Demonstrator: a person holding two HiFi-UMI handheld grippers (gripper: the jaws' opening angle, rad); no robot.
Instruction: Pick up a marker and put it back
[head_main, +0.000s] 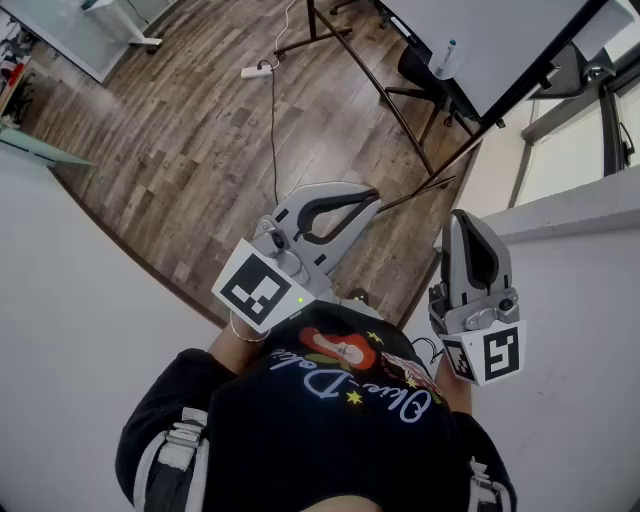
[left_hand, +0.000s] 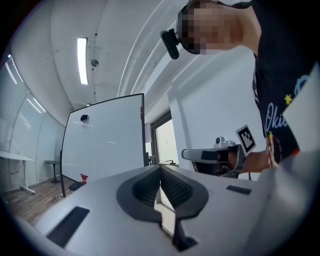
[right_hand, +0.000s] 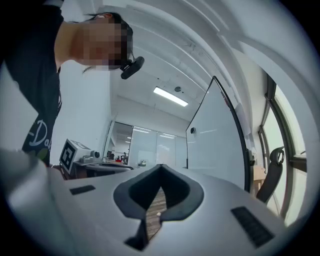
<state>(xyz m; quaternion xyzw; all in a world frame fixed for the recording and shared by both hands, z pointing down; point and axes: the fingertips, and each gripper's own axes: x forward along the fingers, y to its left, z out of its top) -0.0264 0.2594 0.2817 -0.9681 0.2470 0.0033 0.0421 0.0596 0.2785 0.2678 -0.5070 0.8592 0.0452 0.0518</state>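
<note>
A whiteboard (head_main: 480, 40) on a black stand rises at the top right of the head view, and a marker (head_main: 446, 52) with a dark cap rests against it. Both grippers are held close to my chest, well short of the board. My left gripper (head_main: 370, 197) points forward and right, its jaws shut with nothing between them. My right gripper (head_main: 470, 216) points straight ahead, also shut and empty. In the left gripper view the jaws (left_hand: 160, 168) meet at the tip, with the whiteboard (left_hand: 105, 137) beyond. The right gripper view shows closed jaws (right_hand: 161, 168) and the board (right_hand: 215, 135).
A wooden floor (head_main: 180, 120) lies below, with a cable and power strip (head_main: 256, 70) on it. White walls or partitions stand at the left (head_main: 70, 300) and right (head_main: 580, 300). A black chair (head_main: 420, 75) sits under the whiteboard.
</note>
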